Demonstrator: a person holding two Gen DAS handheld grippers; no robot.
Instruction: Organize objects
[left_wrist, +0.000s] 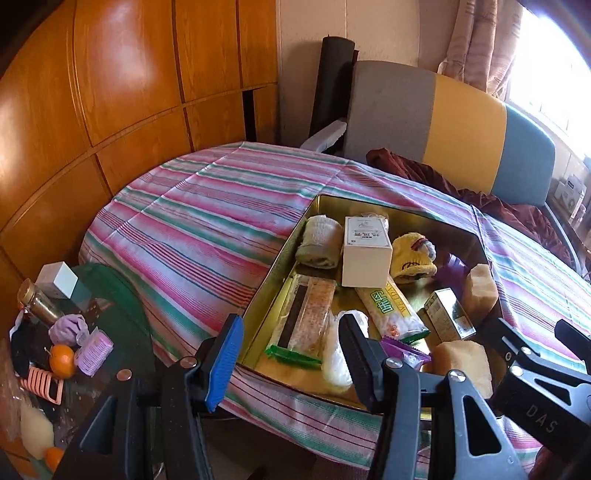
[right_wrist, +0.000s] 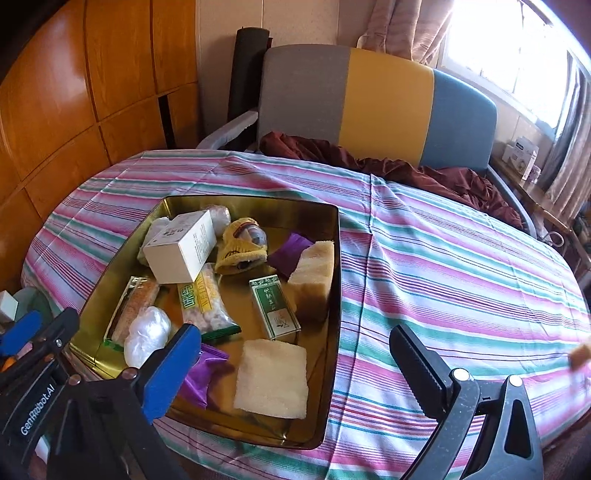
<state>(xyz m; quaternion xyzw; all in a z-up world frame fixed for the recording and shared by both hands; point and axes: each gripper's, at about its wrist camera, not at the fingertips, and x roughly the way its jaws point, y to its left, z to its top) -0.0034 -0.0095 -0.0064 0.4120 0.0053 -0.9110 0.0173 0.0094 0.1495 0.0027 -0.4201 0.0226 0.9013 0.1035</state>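
Observation:
A gold tin tray (left_wrist: 275, 271) (right_wrist: 336, 306) sits on the striped tablecloth (left_wrist: 207, 221) (right_wrist: 443, 266). It holds a white box (left_wrist: 365, 254) (right_wrist: 181, 247), a yellow knit piece (left_wrist: 412, 258) (right_wrist: 240, 247), a green box (right_wrist: 273, 306), snack packets (left_wrist: 306, 314) (right_wrist: 207, 299), purple packets (right_wrist: 203, 373) and beige sponges (left_wrist: 461, 363) (right_wrist: 271, 373). My left gripper (left_wrist: 290, 354) hovers open at the tray's near left rim, with nothing between its fingers. Above the tray's near end, my right gripper (right_wrist: 295, 365) stands wide open, the flat sponge lying beneath it, apart from the pads.
A glass side table (left_wrist: 110, 295) at the left carries an orange (left_wrist: 62, 360), a purple box (left_wrist: 94, 350), a jar (left_wrist: 37, 302) and a pink rack (left_wrist: 42, 382). A grey, yellow and blue chair (right_wrist: 369, 99) with a maroon cloth (right_wrist: 406, 170) stands behind the table. Wooden cabinets (left_wrist: 110, 92) line the left.

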